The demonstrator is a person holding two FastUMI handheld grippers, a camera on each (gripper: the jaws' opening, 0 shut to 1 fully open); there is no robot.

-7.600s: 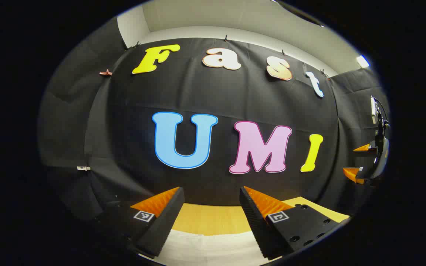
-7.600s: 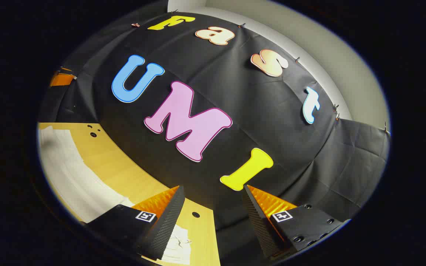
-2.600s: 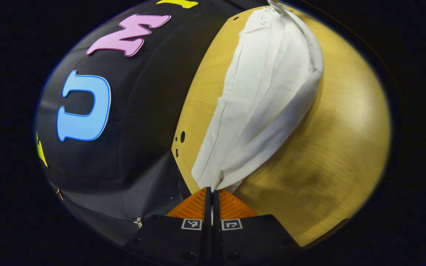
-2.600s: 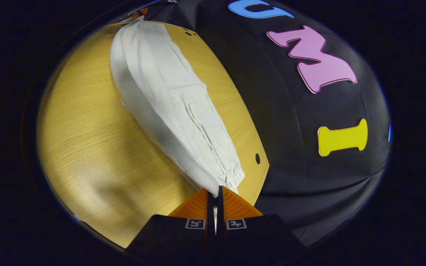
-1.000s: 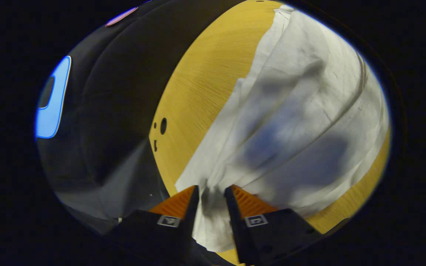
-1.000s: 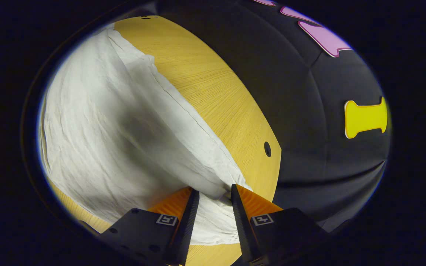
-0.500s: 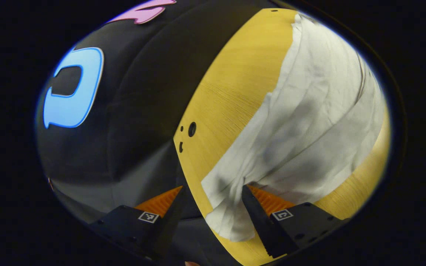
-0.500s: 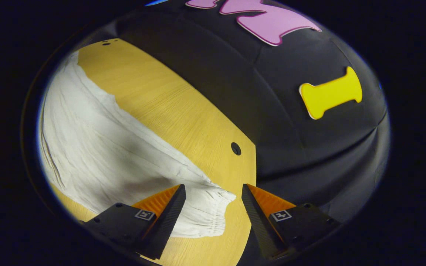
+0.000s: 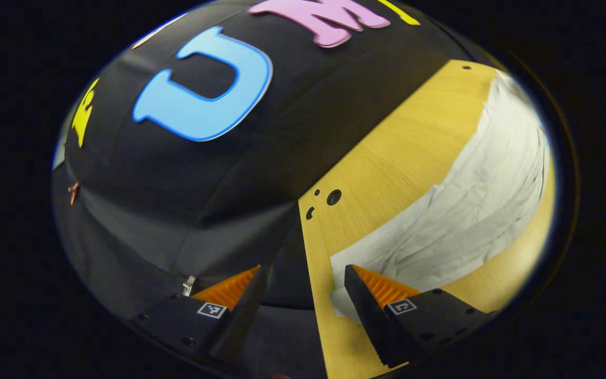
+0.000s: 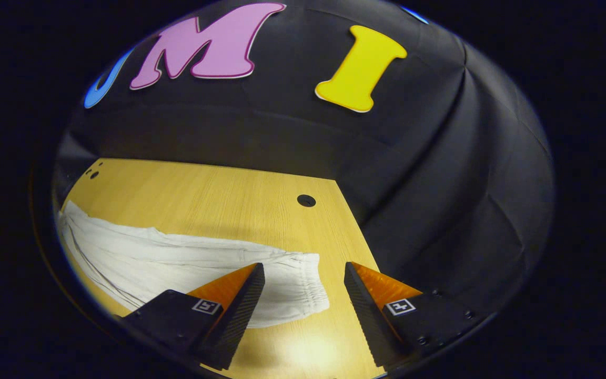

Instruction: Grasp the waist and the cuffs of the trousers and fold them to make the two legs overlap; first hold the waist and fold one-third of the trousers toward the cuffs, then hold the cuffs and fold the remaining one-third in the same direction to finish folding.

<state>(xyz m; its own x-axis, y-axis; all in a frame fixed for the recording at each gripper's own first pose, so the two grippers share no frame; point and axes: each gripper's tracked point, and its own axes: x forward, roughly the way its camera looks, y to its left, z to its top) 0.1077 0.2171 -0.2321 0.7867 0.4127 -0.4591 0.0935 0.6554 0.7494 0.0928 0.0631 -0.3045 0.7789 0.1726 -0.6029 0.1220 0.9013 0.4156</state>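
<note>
Wooden table, flat white trousers

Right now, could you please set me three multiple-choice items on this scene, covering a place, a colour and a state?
1. Where do the trousers lie?
A. on the wooden table
B. on the floor
C. over the wall cloth

2. What colour are the trousers?
A. blue
B. white
C. black

3. How does the right gripper stand?
A. shut on the trousers
B. shut on nothing
C. open

Answers: 1 A, the cloth rests flat on the tabletop; 2 B, the fabric is white in both views; 3 C, its fingers stand apart with the elastic end lying loose between them.
</note>
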